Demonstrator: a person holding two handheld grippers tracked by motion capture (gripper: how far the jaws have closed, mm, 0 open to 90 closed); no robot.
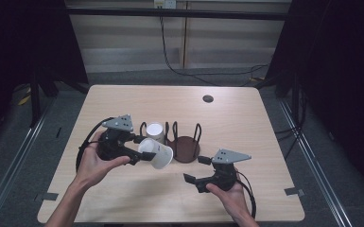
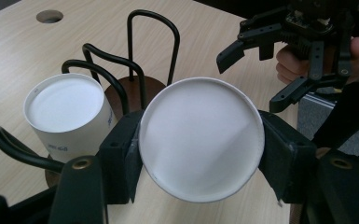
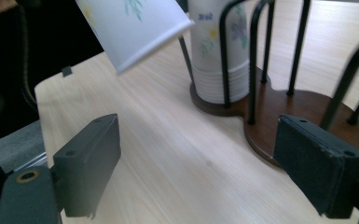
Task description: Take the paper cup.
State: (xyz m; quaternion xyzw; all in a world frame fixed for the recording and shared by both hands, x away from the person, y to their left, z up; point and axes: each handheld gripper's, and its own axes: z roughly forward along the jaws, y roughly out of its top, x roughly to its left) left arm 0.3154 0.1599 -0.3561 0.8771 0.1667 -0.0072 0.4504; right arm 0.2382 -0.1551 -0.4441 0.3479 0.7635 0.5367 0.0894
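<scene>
A white paper cup is gripped by the jaws of the left gripper, tilted with its base toward the camera, just in front of the wire cup holder on the surface. A stack of cups already stands in the holder's left bay. The right gripper is held nearby with its jaws spread and empty. The cup is best brought upright and centred over a bay before it is lowered, so the wire hoops are cleared.
</scene>
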